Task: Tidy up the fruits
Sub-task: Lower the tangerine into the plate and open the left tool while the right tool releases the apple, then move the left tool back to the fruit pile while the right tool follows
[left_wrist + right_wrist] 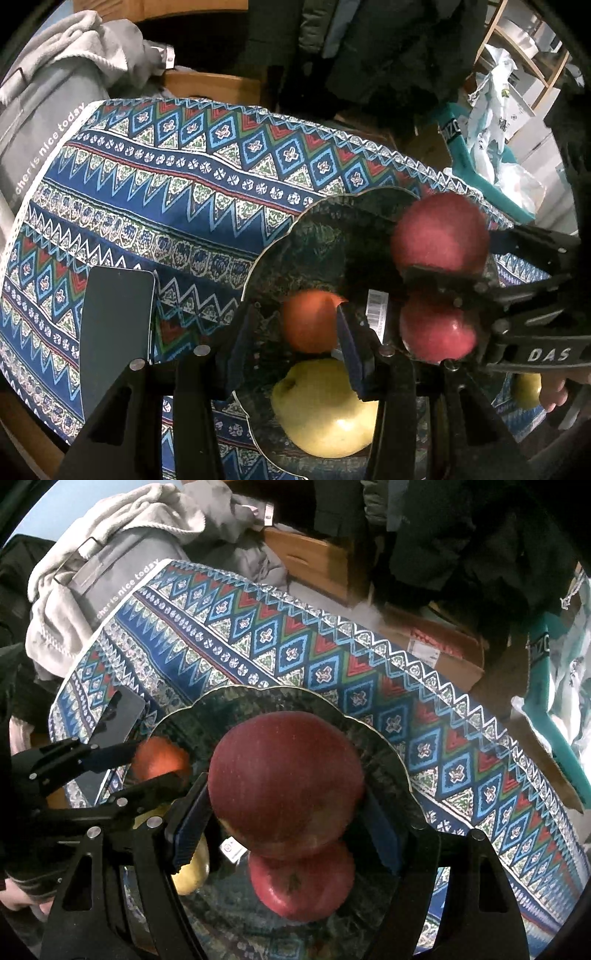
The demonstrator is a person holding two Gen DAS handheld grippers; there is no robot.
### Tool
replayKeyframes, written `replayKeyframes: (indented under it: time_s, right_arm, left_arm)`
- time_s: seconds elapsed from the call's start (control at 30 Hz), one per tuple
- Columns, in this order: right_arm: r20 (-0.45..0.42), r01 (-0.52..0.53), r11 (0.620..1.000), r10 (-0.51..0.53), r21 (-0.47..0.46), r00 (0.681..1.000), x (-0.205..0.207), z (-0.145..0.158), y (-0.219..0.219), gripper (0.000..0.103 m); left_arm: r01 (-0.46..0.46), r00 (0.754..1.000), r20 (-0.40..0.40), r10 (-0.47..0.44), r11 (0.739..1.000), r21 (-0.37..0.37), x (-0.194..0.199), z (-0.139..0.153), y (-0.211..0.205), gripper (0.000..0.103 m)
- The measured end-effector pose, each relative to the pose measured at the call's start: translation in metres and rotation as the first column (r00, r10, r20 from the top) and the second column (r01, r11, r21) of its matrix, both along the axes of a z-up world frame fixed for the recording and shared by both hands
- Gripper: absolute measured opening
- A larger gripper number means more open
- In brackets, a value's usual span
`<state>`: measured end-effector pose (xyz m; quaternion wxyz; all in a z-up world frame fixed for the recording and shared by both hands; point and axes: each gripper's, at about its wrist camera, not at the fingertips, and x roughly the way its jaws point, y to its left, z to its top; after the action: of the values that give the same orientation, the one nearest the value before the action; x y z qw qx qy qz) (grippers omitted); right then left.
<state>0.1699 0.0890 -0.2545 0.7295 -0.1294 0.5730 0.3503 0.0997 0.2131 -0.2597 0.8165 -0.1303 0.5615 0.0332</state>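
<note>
The right gripper (284,834) holds a big red apple (286,782) between its pads, above the dark glass plate (384,746). The left gripper (291,354) hangs slightly open over the plate's near side with nothing clamped; an orange (310,319) lies between its fingers. On the plate also lie a yellow pear (325,410) and a second red apple (301,886). A phone (116,332) lies left of the plate.

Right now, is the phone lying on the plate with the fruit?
No, the phone lies on the patterned cloth beside the plate.
</note>
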Motion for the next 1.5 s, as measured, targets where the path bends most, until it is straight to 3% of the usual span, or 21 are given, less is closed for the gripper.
replayKeyframes:
  time_s: [0.07, 0.47, 0.97, 1.1, 1.5]
  right_arm:
    - [-0.003, -0.006, 1.000, 0.006, -0.009, 1.000, -0.002, -0.003, -0.001, 0.078]
    - [0.013, 0.006, 1.000, -0.007, 0.029, 1.000, -0.008, 0.015, -0.020, 0.077]
    - [0.141, 0.076, 0.994, -0.086, 0.079, 0.986, -0.030, 0.078, -0.073, 0.077]
    - [0.170, 0.092, 0.992, -0.105, 0.086, 0.980, -0.038, 0.092, -0.090, 0.077]
    - [0.235, 0.175, 0.978, -0.197, 0.110, 0.952, -0.061, 0.126, -0.154, 0.077]
  left_arm:
    - [0.002, 1.000, -0.008, -0.002, 1.000, 0.001, 0.000, 0.000, -0.001, 0.057]
    - [0.040, 0.999, 0.008, -0.040, 0.999, 0.025, -0.004, 0.014, -0.016, 0.058]
    - [0.056, 0.995, 0.086, -0.058, 0.998, 0.028, -0.023, 0.061, -0.038, 0.069]
    - [0.064, 0.991, 0.118, -0.066, 0.998, 0.020, -0.028, 0.076, -0.050, 0.078]
    - [0.170, 0.966, 0.194, -0.173, 0.985, 0.036, -0.038, 0.116, -0.101, 0.082]
